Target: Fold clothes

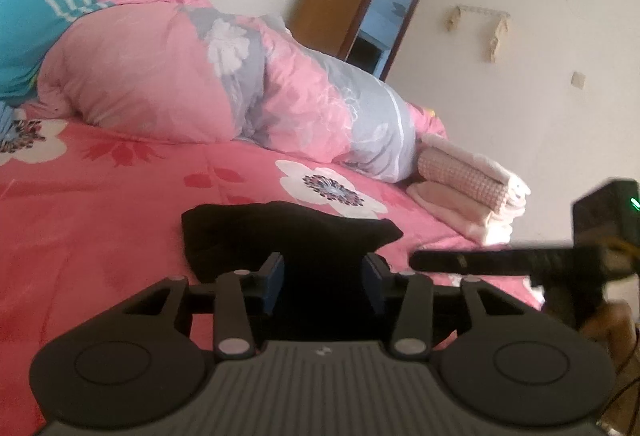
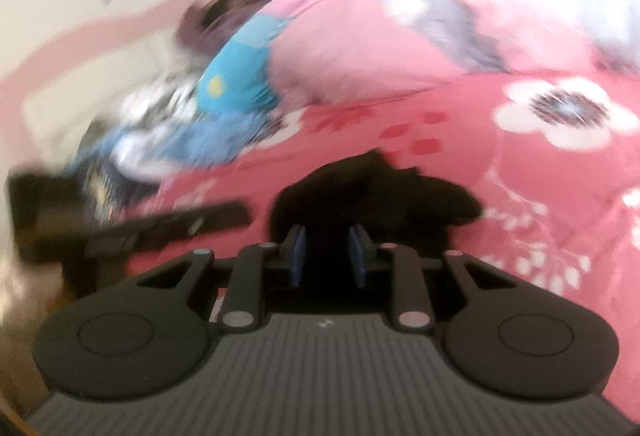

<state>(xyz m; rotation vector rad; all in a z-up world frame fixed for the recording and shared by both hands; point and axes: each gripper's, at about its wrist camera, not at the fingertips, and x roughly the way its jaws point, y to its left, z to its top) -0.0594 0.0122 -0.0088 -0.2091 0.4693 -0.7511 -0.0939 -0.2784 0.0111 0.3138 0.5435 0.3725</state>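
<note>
A black garment (image 1: 288, 232) lies crumpled on the pink flowered bedsheet (image 1: 100, 196). My left gripper (image 1: 323, 280) is open, its blue-padded jaws either side of the garment's near edge. The right gripper's finger (image 1: 480, 260) reaches in from the right in the left wrist view. In the blurred right wrist view the right gripper (image 2: 327, 256) is open, with the black garment (image 2: 380, 196) between and beyond its jaws. The left gripper (image 2: 168, 224) shows at the left there.
A rolled pink and grey duvet (image 1: 208, 76) lies across the bed behind the garment. A folded stack of pale pink cloths (image 1: 472, 188) sits at the bed's right edge. A blue garment (image 1: 24, 36) lies at the far left. The wall and a brown door (image 1: 332, 0) stand beyond.
</note>
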